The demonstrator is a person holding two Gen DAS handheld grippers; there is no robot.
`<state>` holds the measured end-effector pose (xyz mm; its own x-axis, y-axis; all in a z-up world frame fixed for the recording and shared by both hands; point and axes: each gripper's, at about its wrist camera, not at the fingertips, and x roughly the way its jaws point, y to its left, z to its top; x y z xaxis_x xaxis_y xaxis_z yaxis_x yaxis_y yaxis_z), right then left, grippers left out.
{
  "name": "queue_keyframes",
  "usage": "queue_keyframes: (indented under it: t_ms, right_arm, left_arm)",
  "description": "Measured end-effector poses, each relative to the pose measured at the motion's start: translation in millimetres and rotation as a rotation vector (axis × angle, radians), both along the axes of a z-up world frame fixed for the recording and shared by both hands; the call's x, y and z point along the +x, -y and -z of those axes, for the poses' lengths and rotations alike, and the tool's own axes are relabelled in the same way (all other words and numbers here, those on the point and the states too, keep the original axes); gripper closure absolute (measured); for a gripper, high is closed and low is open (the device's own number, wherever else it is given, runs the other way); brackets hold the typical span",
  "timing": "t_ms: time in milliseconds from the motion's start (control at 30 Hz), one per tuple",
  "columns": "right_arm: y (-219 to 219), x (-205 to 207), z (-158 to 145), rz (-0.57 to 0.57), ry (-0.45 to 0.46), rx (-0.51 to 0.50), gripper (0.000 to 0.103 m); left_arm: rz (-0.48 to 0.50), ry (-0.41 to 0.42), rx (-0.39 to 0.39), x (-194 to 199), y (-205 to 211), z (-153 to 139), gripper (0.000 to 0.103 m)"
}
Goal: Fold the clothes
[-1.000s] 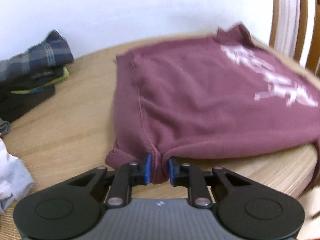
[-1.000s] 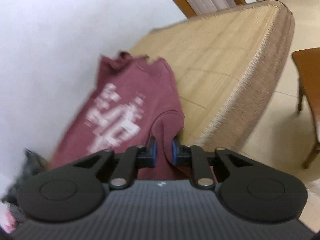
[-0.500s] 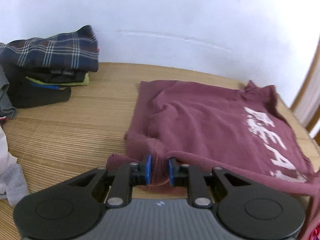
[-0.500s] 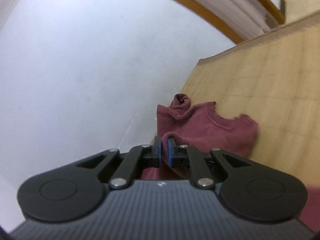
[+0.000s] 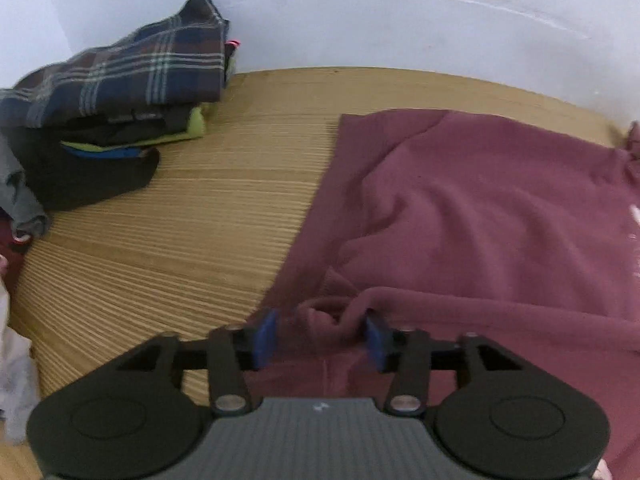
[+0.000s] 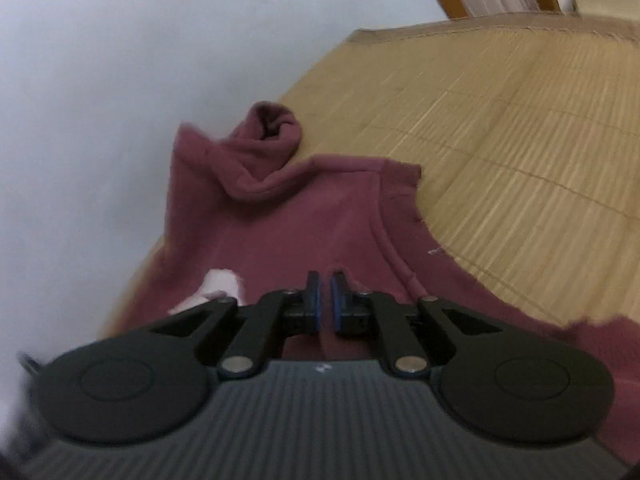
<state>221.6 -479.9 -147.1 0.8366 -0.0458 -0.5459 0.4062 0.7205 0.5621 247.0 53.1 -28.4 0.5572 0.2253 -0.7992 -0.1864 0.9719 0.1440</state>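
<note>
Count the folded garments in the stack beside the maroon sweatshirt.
4 visible, left of the maroon sweatshirt: navy plaid shirt on top, black layer, lime-green garment with a blue edge, black piece at the bottom. More may be hidden.

A bed surface covered by a tan woven bamboo mat [image 5: 208, 216] is seen, its fine slats running across, with a white wall met along the far edge. Spread flat on the mat is a maroon sweatshirt [image 5: 480, 208], rumpled along its near hem and with white lettering glimpsed at the right edge. From the right wrist view the same mat [image 6: 520, 140] is shown stretching away bare, and the sweatshirt [image 6: 280, 224] is laid close against the wall. A stack of folded clothes topped by a dark blue plaid garment [image 5: 120, 80] is set in the far left corner, well apart from the sweatshirt. Pale crumpled fabric [image 5: 16, 384] is caught at the left edge.
</note>
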Motion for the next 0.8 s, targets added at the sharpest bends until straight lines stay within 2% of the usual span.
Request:
queue_keyframes:
  t_ms: [67, 133, 200, 233, 267, 300, 333, 367, 433, 467, 500, 567, 600, 700, 767, 800]
  right_arm:
    - [-13, 4, -4, -0.036, -0.014, -0.118, 0.09]
    - [-20, 4, -13, -0.09, -0.045, -0.2, 0.088]
    - [-21, -2, -28, -0.108, -0.062, -0.224, 0.086]
    - [-24, -7, -40, -0.117, -0.07, -0.251, 0.079]
    - [-30, -13, -54, -0.117, -0.072, -0.297, 0.069]
    - [-35, -20, -68, -0.116, -0.074, -0.342, 0.064]
    - [-43, -25, -81, -0.12, -0.073, -0.388, 0.055]
    - [-54, -25, -94, -0.134, -0.063, -0.436, 0.051]
    - [-78, -26, -119, -0.181, -0.036, -0.527, 0.048]
    - [-99, -23, -130, -0.27, -0.005, -0.548, 0.048]
    - [-125, -18, -140, -0.398, 0.021, -0.552, 0.047]
    - [-184, -7, -155, -0.659, 0.055, -0.537, 0.038]
    - [-216, -2, -159, -0.785, 0.07, -0.522, 0.038]
    - [-337, 8, -158, -1.191, 0.12, -0.5, 0.039]
    - [-422, 11, -147, -1.454, 0.132, -0.562, 0.041]
    - [-456, 12, -139, -1.541, 0.126, -0.629, 0.041]
  left_arm:
    - [0.011, 0.0, 0.025, -7, -2, -7, 0.034]
    - [0.028, -0.003, 0.039, -20, -6, -14, 0.033]
    - [0.043, -0.006, 0.064, -33, -8, -19, 0.034]
    - [0.045, -0.007, 0.091, -41, -10, -18, 0.034]
    - [0.046, -0.007, 0.119, -49, -14, -17, 0.034]
    - [0.049, -0.013, 0.121, -55, -17, -15, 0.034]
    - [0.051, -0.019, 0.118, -60, -21, -13, 0.034]
    - [0.048, -0.026, 0.092, -64, -27, -9, 0.034]
    - [0.04, -0.042, 0.03, -71, -41, 0, 0.034]
    - [0.037, -0.041, 0.005, -74, -47, 4, 0.034]
    - [0.035, -0.039, -0.019, -77, -54, 8, 0.034]
    - [0.038, -0.036, -0.061, -82, -68, 15, 0.034]
    - [0.039, -0.033, -0.079, -84, -74, 18, 0.034]
    - [0.043, -0.024, -0.132, -91, -94, 25, 0.034]
    - [0.052, -0.017, -0.174, -98, -106, 28, 0.034]
    - [0.053, -0.013, -0.186, -101, -111, 29, 0.034]
